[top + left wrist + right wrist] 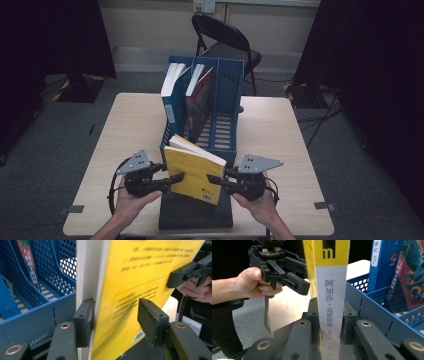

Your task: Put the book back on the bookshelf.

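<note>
A yellow book point(192, 172) stands tilted just in front of the blue file rack point(235, 80), between my two grippers. My right gripper point(212, 179) is shut on the book's white spine point(332, 290), with both pads pressing on it point(330, 307). My left gripper point(170, 181) is open around the book's other edge point(135, 277). One of its pads lies against the page side, and the other stands off the yellow cover point(116, 312). The left gripper point(294, 282) also appears beyond the book in the right gripper view.
The rack point(50, 312) holds a blue book point(170, 95) in its left slot and a red one point(200, 97) in the middle slot. A dark block point(195, 212) lies at the table's near edge under the yellow book. A folding chair point(225, 45) stands behind the table.
</note>
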A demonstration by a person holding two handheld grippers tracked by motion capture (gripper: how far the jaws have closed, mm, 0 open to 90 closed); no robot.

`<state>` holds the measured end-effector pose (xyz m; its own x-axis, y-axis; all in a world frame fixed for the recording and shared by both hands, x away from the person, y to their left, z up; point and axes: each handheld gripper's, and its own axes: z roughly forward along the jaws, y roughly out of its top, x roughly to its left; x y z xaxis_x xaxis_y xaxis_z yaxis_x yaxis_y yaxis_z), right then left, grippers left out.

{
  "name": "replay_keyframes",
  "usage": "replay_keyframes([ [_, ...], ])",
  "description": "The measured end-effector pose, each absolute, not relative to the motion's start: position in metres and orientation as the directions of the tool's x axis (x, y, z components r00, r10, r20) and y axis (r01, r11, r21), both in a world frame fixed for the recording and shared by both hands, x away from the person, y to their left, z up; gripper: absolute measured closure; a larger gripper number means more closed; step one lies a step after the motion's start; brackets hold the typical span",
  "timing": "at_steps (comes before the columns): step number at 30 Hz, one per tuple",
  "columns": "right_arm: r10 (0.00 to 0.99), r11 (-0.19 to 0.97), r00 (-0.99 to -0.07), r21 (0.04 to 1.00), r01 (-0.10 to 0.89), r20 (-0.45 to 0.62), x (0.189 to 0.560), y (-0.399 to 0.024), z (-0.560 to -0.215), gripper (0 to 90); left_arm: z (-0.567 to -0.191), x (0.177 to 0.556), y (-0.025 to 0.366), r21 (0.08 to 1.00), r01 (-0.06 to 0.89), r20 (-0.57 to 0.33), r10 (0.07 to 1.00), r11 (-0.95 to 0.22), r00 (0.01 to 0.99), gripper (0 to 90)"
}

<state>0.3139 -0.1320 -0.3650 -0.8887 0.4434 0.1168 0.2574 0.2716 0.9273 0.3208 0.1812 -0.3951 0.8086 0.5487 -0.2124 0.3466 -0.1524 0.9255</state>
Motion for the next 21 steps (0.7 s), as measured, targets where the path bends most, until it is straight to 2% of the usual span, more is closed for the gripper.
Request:
replay_keyframes([
  [9,0.436,0.278,-0.893,0.927,0.253,0.112,0.312,-0.131,-0.365,73.9,-0.401,0.326,0.182,0.922,0.354,-0.211,0.562,-0.158,0.8,40.0],
  [11,0.431,0.279,-0.895,0.926,0.253,0.115,0.312,-0.131,-0.365,74.0,-0.404,0.329,0.183,0.91,0.38,-0.22,0.582,-0.168,0.783,32.4],
  [14,0.422,0.284,-0.899,0.925,0.251,0.114,0.31,-0.131,-0.366,74.0,-0.408,0.333,0.184,0.899,0.401,-0.241,0.567,-0.175,0.788,31.8],
  [21,0.412,0.282,-0.903,0.925,0.253,0.121,0.311,-0.131,-0.366,72.7,-0.411,0.335,0.177,0.908,0.375,-0.225,0.535,-0.188,0.814,31.7],
])
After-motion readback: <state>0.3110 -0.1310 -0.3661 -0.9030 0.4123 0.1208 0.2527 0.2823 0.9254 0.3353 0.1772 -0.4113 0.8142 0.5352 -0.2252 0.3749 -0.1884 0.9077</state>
